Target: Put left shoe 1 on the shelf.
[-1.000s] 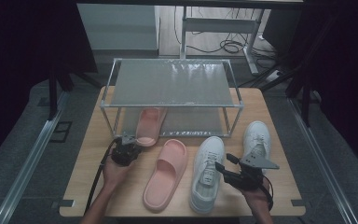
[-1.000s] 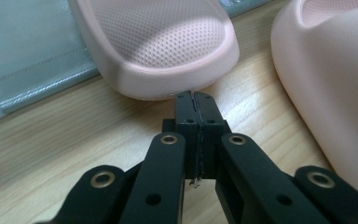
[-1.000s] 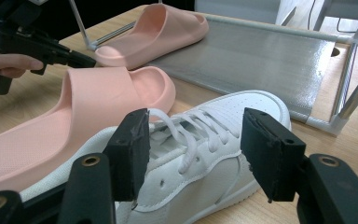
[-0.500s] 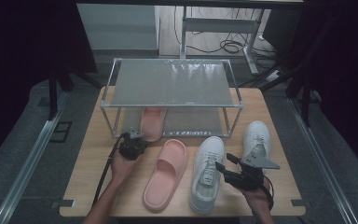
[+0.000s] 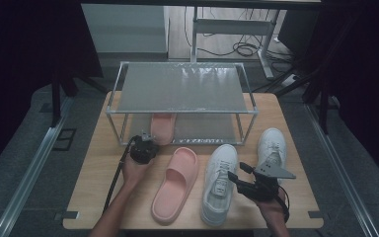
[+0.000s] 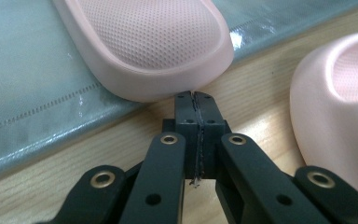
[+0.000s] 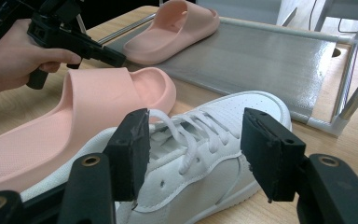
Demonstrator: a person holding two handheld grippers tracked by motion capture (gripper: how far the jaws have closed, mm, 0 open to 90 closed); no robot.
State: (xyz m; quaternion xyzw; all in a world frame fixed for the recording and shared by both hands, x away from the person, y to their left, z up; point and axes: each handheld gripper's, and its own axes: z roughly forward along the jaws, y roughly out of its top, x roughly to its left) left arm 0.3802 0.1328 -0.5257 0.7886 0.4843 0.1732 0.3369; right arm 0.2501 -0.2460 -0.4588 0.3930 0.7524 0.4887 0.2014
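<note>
Our left hand-held gripper [image 6: 196,100] has its jaws pressed together, empty, tips just touching the heel of the pink slipper [image 6: 149,42] on the rack's lower shelf [image 6: 28,93]. Our right hand-held gripper [image 7: 191,154] gapes wide over the white sneaker [image 7: 200,154], right of that slipper.

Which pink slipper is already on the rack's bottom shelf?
The pink slipper on the shelf sits under the rack's top shelf, with the shut left gripper at its heel. The other pink slipper lies on the table beside a white sneaker.
</note>
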